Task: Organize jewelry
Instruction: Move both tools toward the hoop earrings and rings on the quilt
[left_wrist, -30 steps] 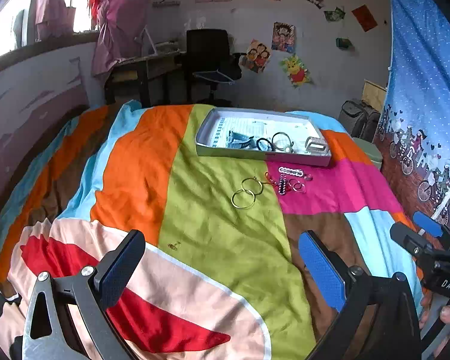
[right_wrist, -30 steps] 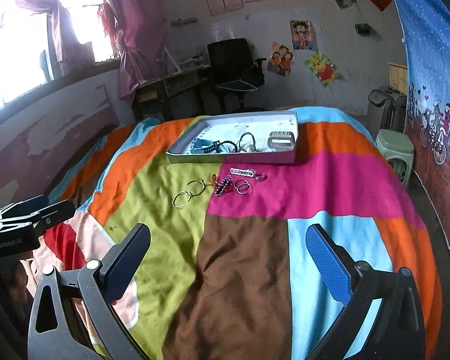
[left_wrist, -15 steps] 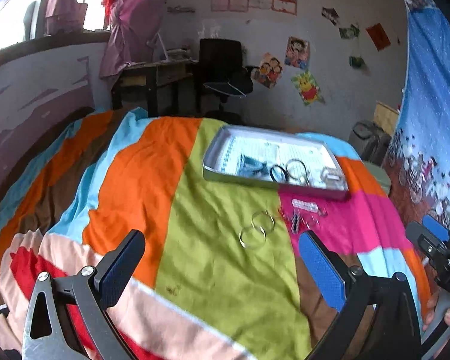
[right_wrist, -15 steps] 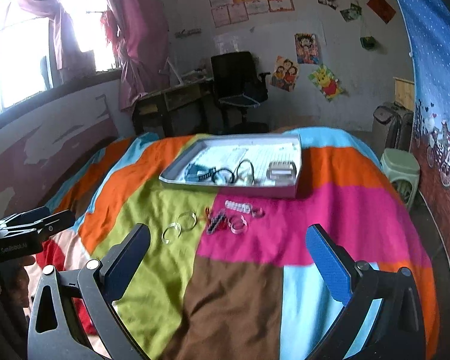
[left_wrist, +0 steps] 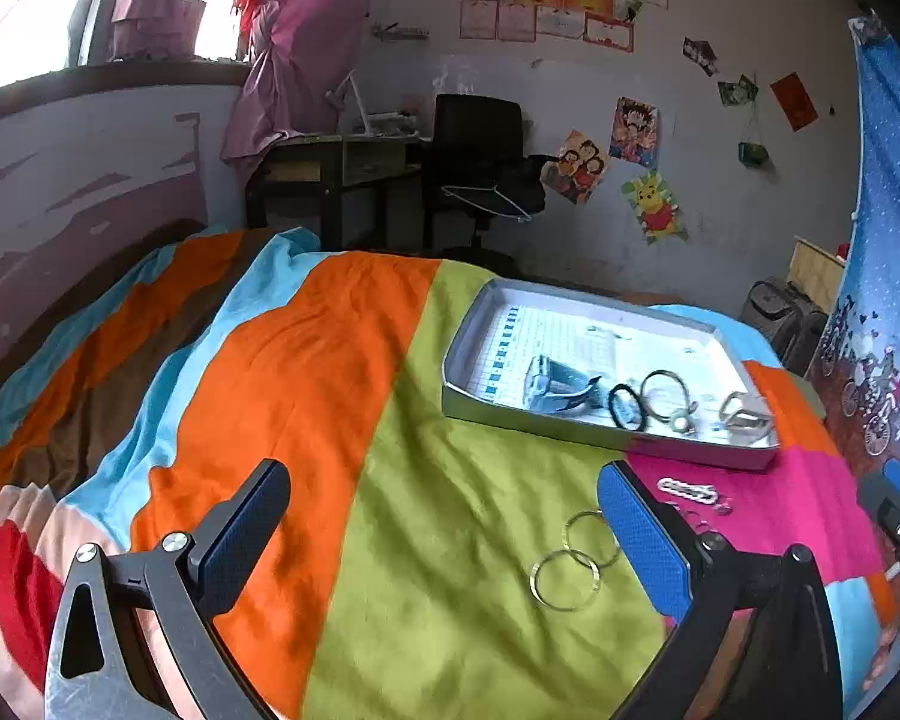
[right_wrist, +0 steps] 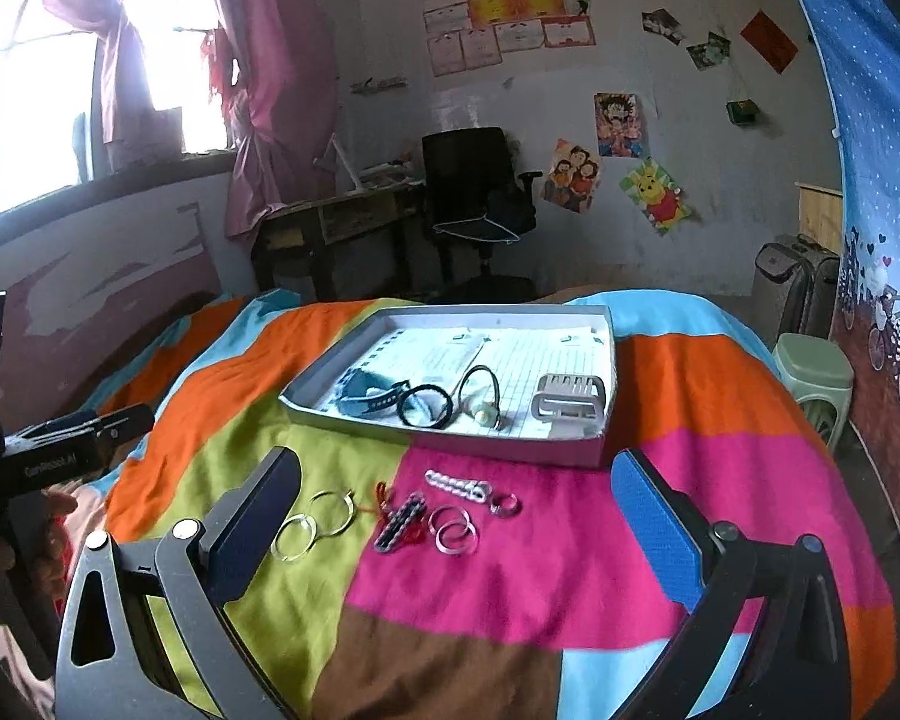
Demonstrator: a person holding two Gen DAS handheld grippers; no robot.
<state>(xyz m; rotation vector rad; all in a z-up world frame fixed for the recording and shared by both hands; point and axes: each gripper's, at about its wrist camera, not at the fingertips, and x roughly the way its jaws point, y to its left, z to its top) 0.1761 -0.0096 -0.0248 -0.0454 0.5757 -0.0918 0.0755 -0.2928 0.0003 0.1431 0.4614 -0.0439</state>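
Right wrist view shows the loose jewelry on the bed (right_wrist: pixel 570 570), just in front of the tray (right_wrist: pixel 450 441): two thin hoops (right_wrist: pixel 312 525) overlapping on the green patch, and on the pink patch a dark beaded strip (right_wrist: pixel 399 522) with red cord, two rings (right_wrist: pixel 453 531), a small ring (right_wrist: pixel 504 504) and a pale chain (right_wrist: pixel 456 486). The tray already holds a watch band (right_wrist: pixel 369 399), a black loop (right_wrist: pixel 426 405) and a buckle-like piece (right_wrist: pixel 570 405). Right gripper (right_wrist: pixel 450 534) has its fingers spread wide, holding nothing; left gripper (left_wrist: pixel 444 546) likewise spread and empty, the hoops (left_wrist: pixel 573 561) near its right finger. These pieces look light, stiff and slippery metal lying flat on soft cloth, so I judge a pinch across a hoop's rim best; the chain would be limp, better taken mid-length
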